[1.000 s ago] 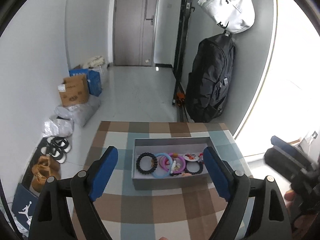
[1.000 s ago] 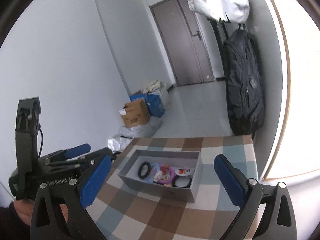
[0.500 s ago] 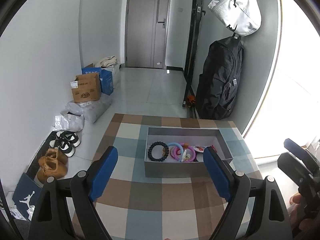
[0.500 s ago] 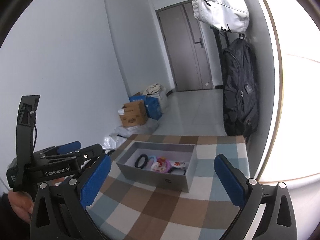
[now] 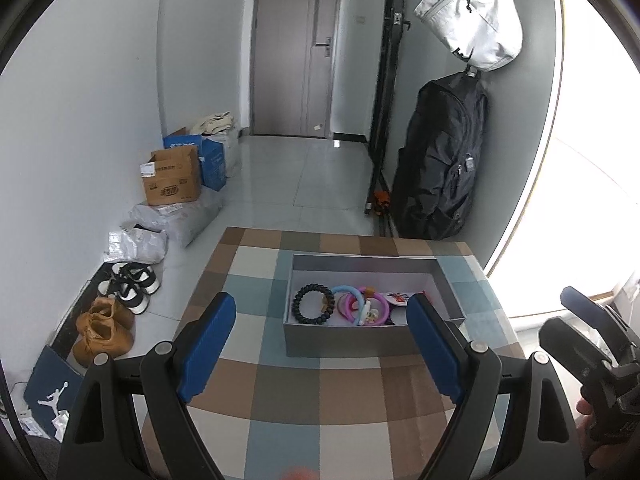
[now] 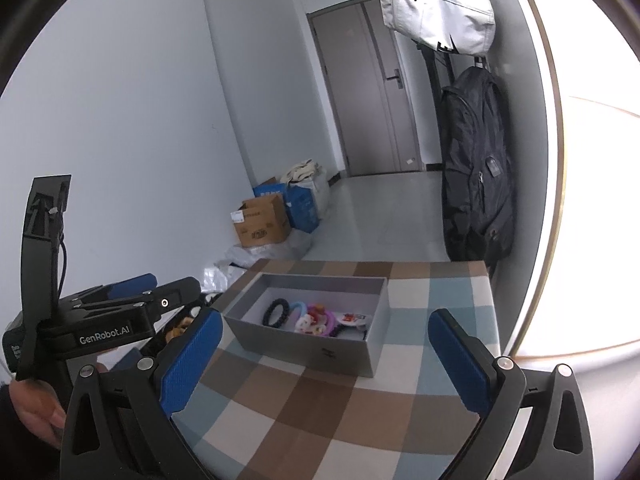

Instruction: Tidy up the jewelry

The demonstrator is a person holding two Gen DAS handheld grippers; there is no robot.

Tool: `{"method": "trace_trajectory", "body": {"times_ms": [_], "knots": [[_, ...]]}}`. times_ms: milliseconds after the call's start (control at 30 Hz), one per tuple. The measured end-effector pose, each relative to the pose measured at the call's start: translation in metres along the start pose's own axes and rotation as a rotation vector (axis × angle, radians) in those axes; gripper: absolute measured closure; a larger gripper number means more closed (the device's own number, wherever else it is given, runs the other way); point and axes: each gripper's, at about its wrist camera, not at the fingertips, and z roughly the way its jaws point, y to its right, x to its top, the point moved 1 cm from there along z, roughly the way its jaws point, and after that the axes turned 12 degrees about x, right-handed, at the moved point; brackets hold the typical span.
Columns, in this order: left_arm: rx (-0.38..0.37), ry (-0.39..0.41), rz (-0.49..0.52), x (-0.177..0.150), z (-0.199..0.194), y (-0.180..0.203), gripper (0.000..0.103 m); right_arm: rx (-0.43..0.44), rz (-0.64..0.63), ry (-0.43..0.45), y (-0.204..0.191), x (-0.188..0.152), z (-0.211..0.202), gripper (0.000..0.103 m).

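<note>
Two tools: left tool [image 5: 320, 344] and right tool [image 6: 324, 360] both hang released, blue pads wide apart, nothing between them, short of the box over the near half of the counter [image 5: 348, 396].
Box: grey open box [image 5: 348, 340] sits toward the far right part of the checked counter, long axis running along the far edge, a short end just beside the right edge.
Jewelry: all of it lies flat inside the box, bunched along the near wall in a row that follows the box's long axis.
Black bracelet: beaded ring [image 5: 315, 305] at the left end of the row, hole facing up, apart from the left wall.
Blue ring: light blue hoop [image 5: 347, 293] just beside the black one, overlapping the pink bangle [image 5: 376, 307].
Far end: small red-and-white pieces [image 5: 396, 298] toward the right; too tangled to tell apart.
Handling: I'd judge everything light; the beaded one likely stretchy and floppy, the plastic hoops stiff and a bit slick.
Where to grip: pinch the black bracelet across its rim on the free left side, one pad inside the hole.
Risk: overlapped hoops may drag their neighbours up when lifted.
</note>
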Motion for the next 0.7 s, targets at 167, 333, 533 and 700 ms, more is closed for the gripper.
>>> {"method": "trace_trajectory", "body": {"times_ms": [167, 333, 533, 700], "knots": [[0.011, -0.005, -0.005, -0.0008, 0.0018, 0.0016, 0.019, 0.001, 0.008, 0.001, 0.0014, -0.0001, 0.0007, 0.000], [0.012, 0.000, 0.011, -0.0022, 0.0011, 0.0059, 0.019, 0.000, 0.019, 0.002, 0.0046, -0.0004, -0.0005, 0.000], [0.000, -0.016, 0.011, -0.0030, 0.0025, 0.0066, 0.019, -0.003, 0.026, 0.005, 0.0060, -0.0003, -0.0023, 0.000], [-0.002, -0.005, 0.018, -0.0034, 0.0002, 0.0079, 0.019, -0.002, 0.029, 0.005, 0.0065, 0.0003, -0.0019, 0.000]]}}
